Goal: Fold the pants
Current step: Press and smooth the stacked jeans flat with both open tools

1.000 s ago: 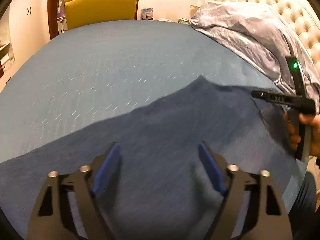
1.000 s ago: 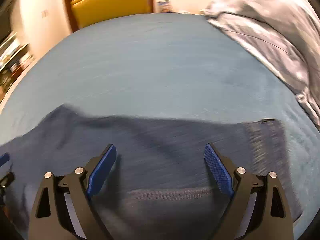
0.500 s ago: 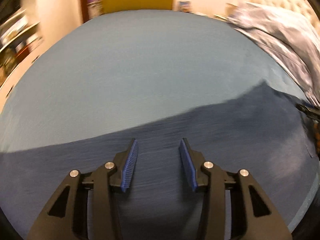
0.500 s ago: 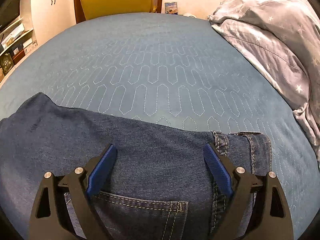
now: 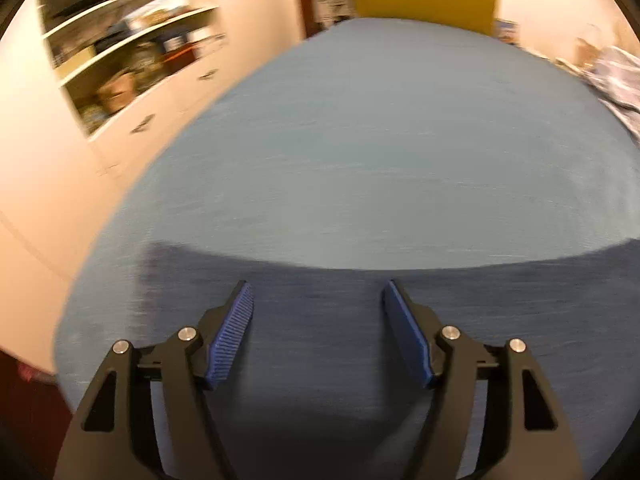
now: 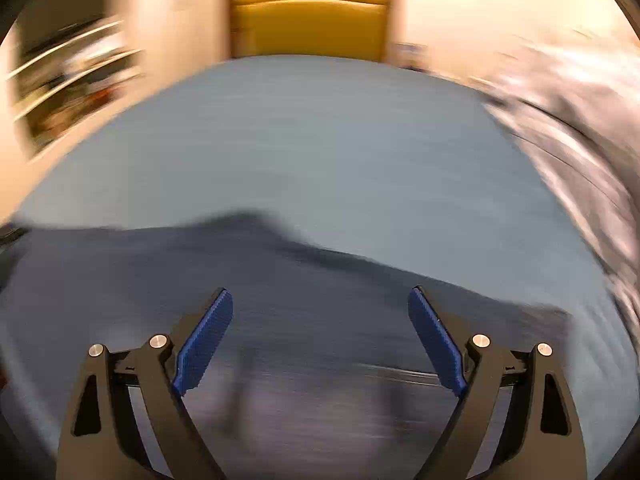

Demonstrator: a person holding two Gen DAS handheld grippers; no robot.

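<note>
Dark blue jeans [image 5: 360, 320] lie spread flat on the blue bed [image 5: 380, 140], along its near edge. Both views are blurred. The left gripper [image 5: 316, 292] hangs over them, jaws apart and holding nothing. The right gripper [image 6: 320, 300] also hangs above the jeans [image 6: 280, 280], jaws wide apart and empty. A yellow chair [image 6: 308, 24] stands beyond the bed [image 6: 300, 140].

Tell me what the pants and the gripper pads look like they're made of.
Pants: probably denim, dark blue, matte, faintly streaked; blur hides the weave. Pads: blue ribbed rubber or soft plastic, judging by the fine ridges.
</note>
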